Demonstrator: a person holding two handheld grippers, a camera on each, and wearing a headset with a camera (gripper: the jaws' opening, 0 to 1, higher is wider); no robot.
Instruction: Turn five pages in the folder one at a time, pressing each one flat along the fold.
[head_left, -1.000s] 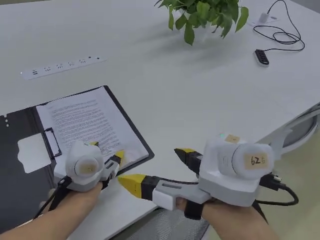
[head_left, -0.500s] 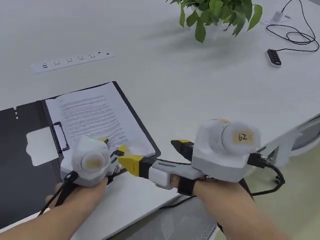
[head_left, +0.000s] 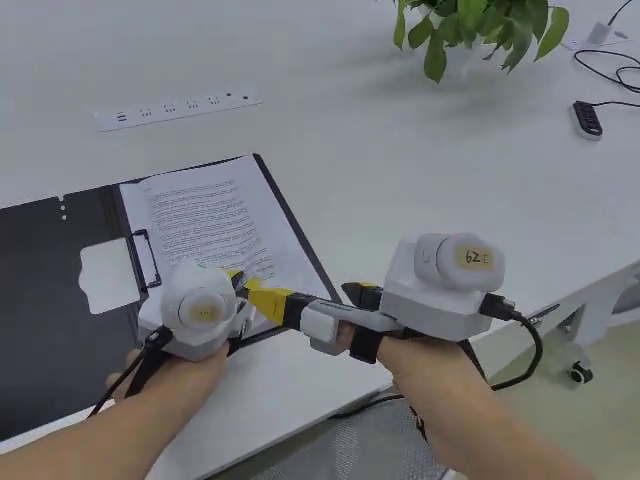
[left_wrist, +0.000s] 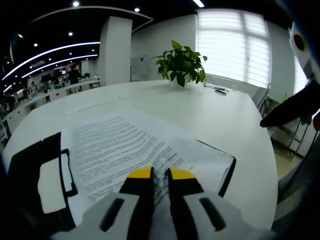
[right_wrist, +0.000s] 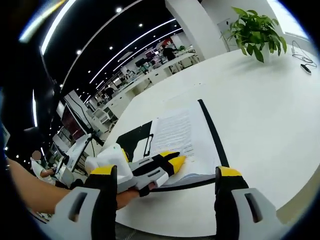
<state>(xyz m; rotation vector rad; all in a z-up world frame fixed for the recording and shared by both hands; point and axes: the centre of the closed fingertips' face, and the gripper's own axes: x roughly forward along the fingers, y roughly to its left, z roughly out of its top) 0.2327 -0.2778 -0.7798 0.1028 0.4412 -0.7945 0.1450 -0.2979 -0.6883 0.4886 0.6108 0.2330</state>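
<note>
The black folder (head_left: 50, 330) lies open on the white table, a printed page (head_left: 205, 220) on its right half and a white pocket card (head_left: 105, 275) by the clip. My left gripper (head_left: 238, 283) rests over the page's lower right part, and its yellow tips (left_wrist: 161, 175) stand shut just above the text (left_wrist: 120, 145). My right gripper (head_left: 312, 296) is open beside it at the folder's near right corner. In the right gripper view its jaws (right_wrist: 166, 172) span the left gripper (right_wrist: 150, 167) and the page corner (right_wrist: 192, 172). The right gripper's dark jaw (left_wrist: 290, 107) shows in the left gripper view.
A potted plant (head_left: 480, 25) stands at the back right, with a black adapter (head_left: 586, 117) and cable beyond it. A white power strip (head_left: 180, 105) lies behind the folder. The table's near edge (head_left: 560, 295) runs just right of my right hand, a chair base (head_left: 580, 375) below it.
My right gripper has moved left to the folder's near corner, so one yellow tip now sits beside the left gripper. The left gripper stays on the page. The head camera shifted.
</note>
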